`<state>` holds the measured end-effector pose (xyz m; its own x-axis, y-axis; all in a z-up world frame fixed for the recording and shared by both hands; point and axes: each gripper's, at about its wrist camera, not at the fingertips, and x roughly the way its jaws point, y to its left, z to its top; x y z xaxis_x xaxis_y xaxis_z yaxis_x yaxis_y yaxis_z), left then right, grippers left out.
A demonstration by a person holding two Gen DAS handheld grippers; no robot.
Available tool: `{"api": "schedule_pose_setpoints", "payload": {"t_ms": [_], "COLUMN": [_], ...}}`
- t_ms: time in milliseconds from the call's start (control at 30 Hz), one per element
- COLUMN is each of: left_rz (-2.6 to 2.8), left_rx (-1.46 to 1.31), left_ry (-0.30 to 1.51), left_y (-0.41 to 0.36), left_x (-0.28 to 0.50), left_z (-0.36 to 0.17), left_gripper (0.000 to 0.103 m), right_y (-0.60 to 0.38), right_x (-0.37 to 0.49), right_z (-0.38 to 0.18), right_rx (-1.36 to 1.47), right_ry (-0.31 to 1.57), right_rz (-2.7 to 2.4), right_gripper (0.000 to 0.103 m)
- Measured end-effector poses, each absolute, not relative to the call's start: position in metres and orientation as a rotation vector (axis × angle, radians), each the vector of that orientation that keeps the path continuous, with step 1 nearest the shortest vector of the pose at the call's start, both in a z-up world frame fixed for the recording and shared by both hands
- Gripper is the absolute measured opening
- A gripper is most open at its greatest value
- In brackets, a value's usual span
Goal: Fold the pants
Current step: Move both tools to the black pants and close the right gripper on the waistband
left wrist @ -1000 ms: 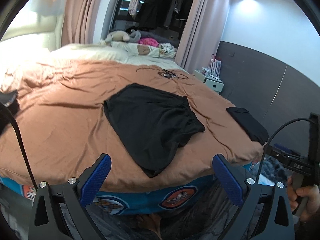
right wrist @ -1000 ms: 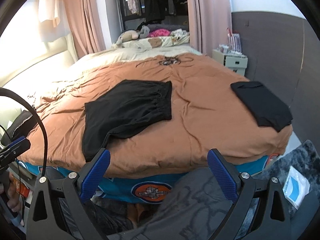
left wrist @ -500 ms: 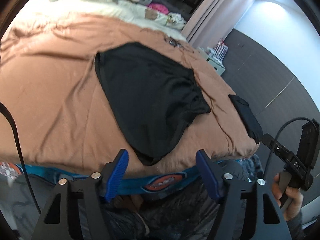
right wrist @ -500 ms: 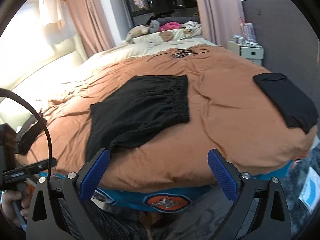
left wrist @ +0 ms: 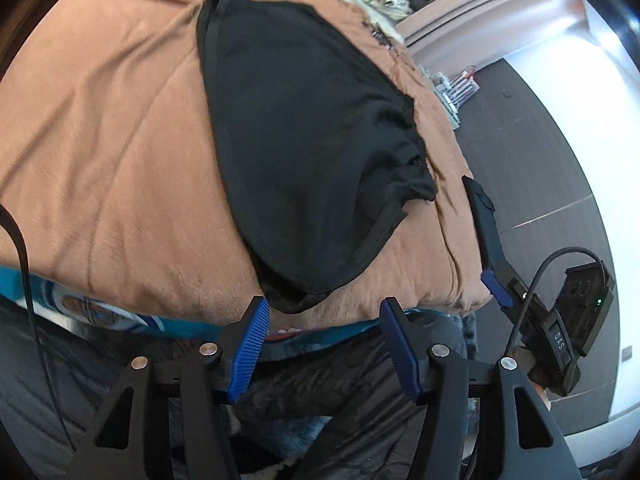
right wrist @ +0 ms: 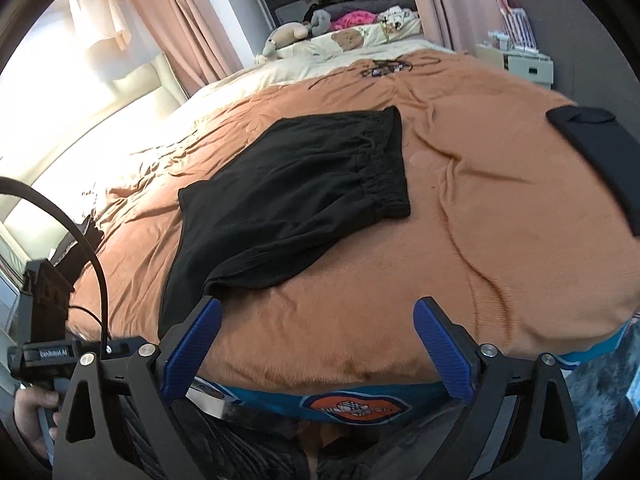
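Black shorts lie spread flat on the brown bedspread, with a leg hem near the bed's front edge. They also show in the right wrist view, waistband to the right. My left gripper is open and empty, its blue pads just below the near leg hem. My right gripper is open and empty over the bed's front edge, its left pad near the lower leg hem. It also shows in the left wrist view at the right.
A folded black garment lies at the bed's right edge. Cables lie on the far bedspread, with stuffed toys and pillows beyond. A white nightstand stands at the right. A blue patterned sheet hangs at the front edge.
Both grippers moved forward toward the bed. The left gripper tilted down over the shorts' near leg and its jaws narrowed. The right gripper came closer to the front edge.
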<state>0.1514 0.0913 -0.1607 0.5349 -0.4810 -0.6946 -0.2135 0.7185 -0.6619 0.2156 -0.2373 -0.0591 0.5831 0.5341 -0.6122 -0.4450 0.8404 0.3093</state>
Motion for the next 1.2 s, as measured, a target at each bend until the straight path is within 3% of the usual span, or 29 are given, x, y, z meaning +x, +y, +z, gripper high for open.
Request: {"api": "schedule_pose_setpoints", "payload": {"t_ms": [367,633,800,900,1000,1067,1133,1200], "left_rz": [-0.243,-0.227,-0.14,-0.128,-0.098,-0.063,-0.041,-0.033], "left_rx": [-0.962,-1.205,-1.332,-1.359,-1.334,-1.314,-1.313,-1.306], "left_ry": [1.047,0.825,0.773,0.777,0.775,0.787,0.791,0.781], "left_y": [0.085,0.113,0.126,0.129,0.127,0.126,0.129,0.131], "left_x": [0.165,0.149,0.135,0.133,0.136,0.137,0.136,0.134], "left_z": [-0.183,-0.176,-0.189,-0.192,-0.193,-0.195,-0.197,-0.195], "left_gripper": [0.06,0.06,0.06,0.06,0.049,0.027,0.016,0.012], "right_y": [-0.228,-0.222,-0.221,-0.218,-0.216,-0.215,-0.214,-0.214], "right_x": [0.255,0.275,0.296,0.307,0.318,0.327,0.337,0.347], "right_z": [-0.075,-0.088,-0.105,-0.113,-0.117,-0.12,-0.123,-0.127], "right_rx": [0.175,0.249,0.34,0.389,0.428,0.461,0.495,0.53], "right_ry": [0.818,0.849,0.904,0.923,0.925,0.925,0.929,0.938], "right_rz": [0.611,0.623,0.625,0.63,0.63,0.627,0.624,0.614], "right_gripper": [0.094,0.093,0.082,0.081,0.081,0.08,0.078,0.073]}}
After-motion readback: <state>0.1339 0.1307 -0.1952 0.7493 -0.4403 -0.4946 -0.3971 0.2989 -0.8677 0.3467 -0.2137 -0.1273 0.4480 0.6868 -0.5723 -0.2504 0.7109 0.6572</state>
